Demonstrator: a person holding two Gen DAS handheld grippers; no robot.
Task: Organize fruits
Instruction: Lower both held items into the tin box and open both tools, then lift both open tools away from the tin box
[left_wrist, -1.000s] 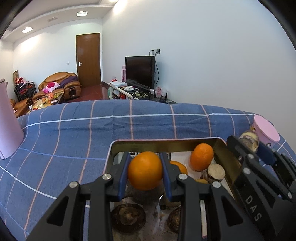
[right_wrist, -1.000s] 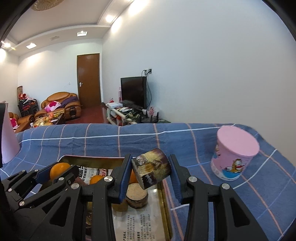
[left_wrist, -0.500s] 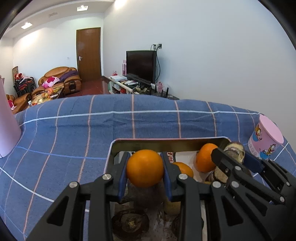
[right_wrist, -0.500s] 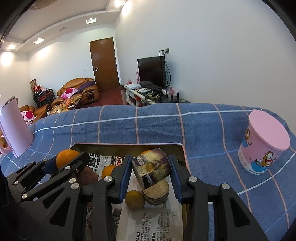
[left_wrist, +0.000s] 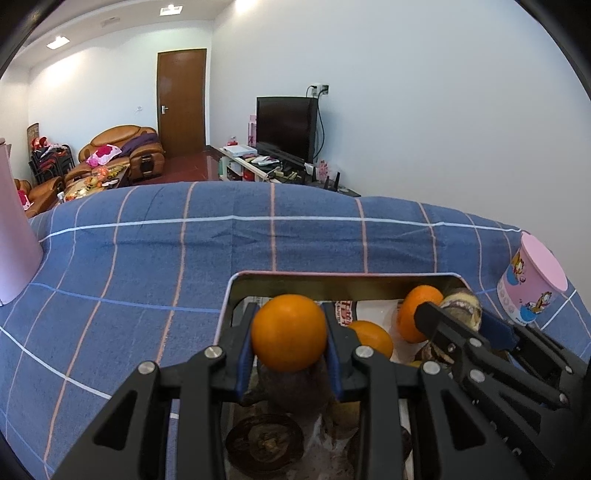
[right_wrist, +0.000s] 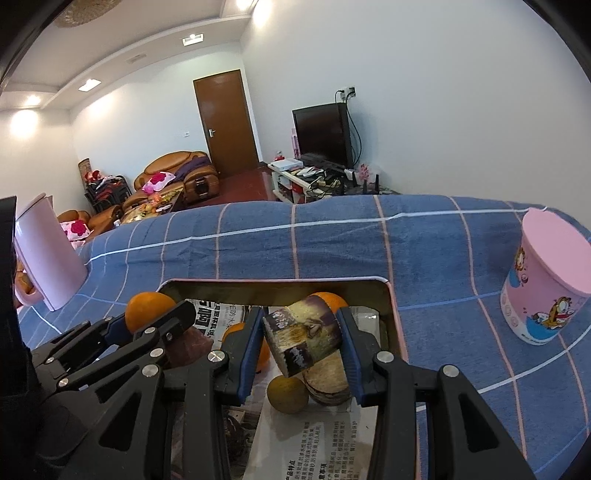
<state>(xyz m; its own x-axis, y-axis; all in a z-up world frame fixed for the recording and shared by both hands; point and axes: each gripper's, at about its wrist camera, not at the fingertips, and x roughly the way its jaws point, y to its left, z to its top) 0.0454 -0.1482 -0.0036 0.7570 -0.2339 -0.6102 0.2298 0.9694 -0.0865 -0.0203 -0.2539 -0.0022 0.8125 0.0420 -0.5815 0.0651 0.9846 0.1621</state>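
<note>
My left gripper (left_wrist: 289, 343) is shut on an orange (left_wrist: 289, 332) and holds it over the near left part of a metal tray (left_wrist: 343, 277) lined with newspaper. My right gripper (right_wrist: 302, 345) is shut on a short brown sugarcane piece (right_wrist: 303, 341) and holds it over the tray (right_wrist: 391, 306), right of the left gripper (right_wrist: 147, 325). In the tray lie other oranges (left_wrist: 419, 314), a small yellowish fruit (right_wrist: 287, 394), another cut cane piece (right_wrist: 327, 380) and dark round fruits (left_wrist: 264, 446).
The tray sits on a blue checked cloth (left_wrist: 147, 258). A pink lidded cup with a cartoon cat (right_wrist: 546, 288) stands to the tray's right. A pink kettle (right_wrist: 48, 258) stands at the far left. A living room lies beyond the table's far edge.
Both grippers have moved left and lower over the tray, still holding the orange and the cane piece. The right gripper is now closer to the left one.
</note>
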